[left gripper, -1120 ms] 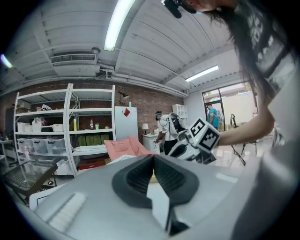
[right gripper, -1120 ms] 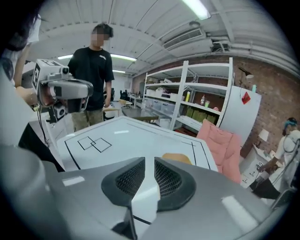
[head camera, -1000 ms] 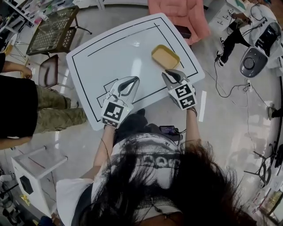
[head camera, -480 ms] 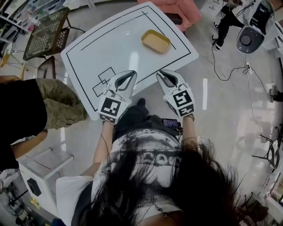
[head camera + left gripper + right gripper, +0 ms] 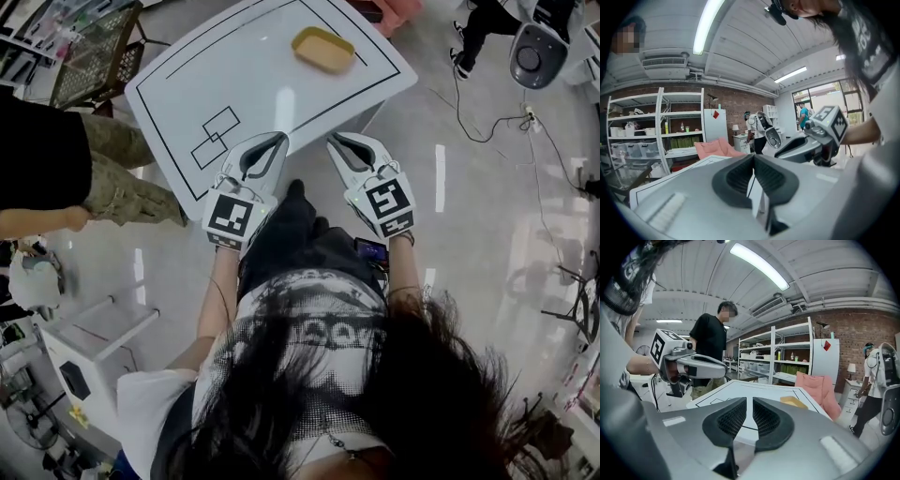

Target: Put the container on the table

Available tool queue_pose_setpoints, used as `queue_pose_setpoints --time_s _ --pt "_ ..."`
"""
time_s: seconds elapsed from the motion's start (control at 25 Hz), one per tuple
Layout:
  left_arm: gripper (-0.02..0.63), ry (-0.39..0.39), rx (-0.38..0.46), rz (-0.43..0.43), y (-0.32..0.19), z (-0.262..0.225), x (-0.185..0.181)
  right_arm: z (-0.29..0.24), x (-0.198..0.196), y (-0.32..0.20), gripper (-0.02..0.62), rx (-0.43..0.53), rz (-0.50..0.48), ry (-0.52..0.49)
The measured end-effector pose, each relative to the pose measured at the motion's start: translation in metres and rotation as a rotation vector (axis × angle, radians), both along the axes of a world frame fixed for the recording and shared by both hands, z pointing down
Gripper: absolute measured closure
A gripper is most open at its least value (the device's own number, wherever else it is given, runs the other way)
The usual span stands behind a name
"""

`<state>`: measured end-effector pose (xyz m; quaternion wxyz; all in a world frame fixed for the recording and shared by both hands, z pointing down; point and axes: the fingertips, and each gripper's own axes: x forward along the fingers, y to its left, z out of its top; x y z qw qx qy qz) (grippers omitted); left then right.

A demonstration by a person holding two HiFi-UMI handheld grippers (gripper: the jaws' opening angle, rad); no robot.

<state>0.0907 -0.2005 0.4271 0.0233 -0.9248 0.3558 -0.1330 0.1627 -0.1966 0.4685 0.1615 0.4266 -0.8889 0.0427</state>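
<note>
- Yellow, shallow, round-cornered container (image 5: 322, 49) sits on the far side of the white table (image 5: 253, 80), well apart from both grippers.
- Grey left gripper (image 5: 278, 139): ribbed dark pads (image 5: 736, 180) meet at the tips and hold nothing.
- Right gripper (image 5: 332, 140): jaws all but together with only a thin slit between them, empty.
- Black outlined rectangles (image 5: 221, 123) mark the tabletop.
- Glossy floor (image 5: 469, 187), brick wall (image 5: 853, 333), white shelves (image 5: 787, 357).

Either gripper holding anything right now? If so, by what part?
Nothing held. Left gripper and right gripper both have jaws closed on nothing; the yellow container sits alone on the table.
</note>
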Motion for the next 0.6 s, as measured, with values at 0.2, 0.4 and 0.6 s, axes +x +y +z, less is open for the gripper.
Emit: queue_pose_setpoints --time_s 0.2,0.4,0.6 --pt "0.606 -0.001 -0.003 0.003 0.024 -0.001 -0.004 -0.002 -0.013 0.024 0.552 -0.004 -0.021 -0.009" --pt "0.606 0.000 0.018 0.013 0.038 -0.011 -0.016 -0.017 -0.030 0.032 0.563 0.033 -0.020 -0.035" --pt "0.606 0.012 0.036 0.026 0.048 -0.023 -0.051 -0.035 -0.068 0.040 0.569 0.051 -0.011 -0.063"
